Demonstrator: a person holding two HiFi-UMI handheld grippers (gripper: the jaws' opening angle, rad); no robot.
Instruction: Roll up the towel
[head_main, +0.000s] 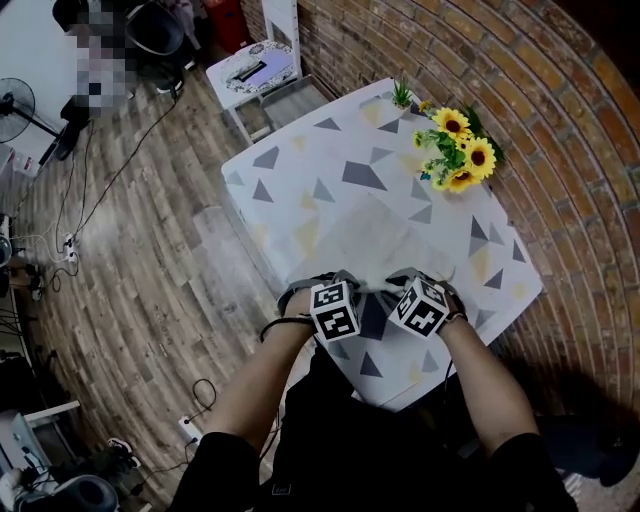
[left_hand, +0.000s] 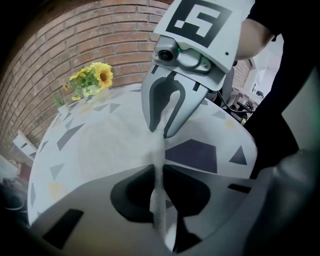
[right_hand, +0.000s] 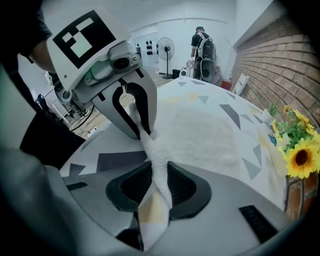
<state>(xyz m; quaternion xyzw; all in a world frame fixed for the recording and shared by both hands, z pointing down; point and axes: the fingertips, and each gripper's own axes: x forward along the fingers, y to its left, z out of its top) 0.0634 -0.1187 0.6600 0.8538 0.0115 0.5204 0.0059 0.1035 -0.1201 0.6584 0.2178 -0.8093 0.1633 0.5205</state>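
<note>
1. The towel (head_main: 365, 240) lies spread on the patterned table (head_main: 300, 170), its near edge gathered up at the person's side.
2. The left gripper (left_hand: 159, 192) pinches that edge, jaws narrow on the cloth.
3. Just beside it, the right gripper (right_hand: 157, 182) clamps the same edge.
4. Sunflowers (head_main: 458, 150) stand at the table's far corner.

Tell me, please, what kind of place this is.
Probably an indoor studio or workshop room, though I cannot be sure: it has a bare brick wall, a wood floor and a standing fan.
</note>
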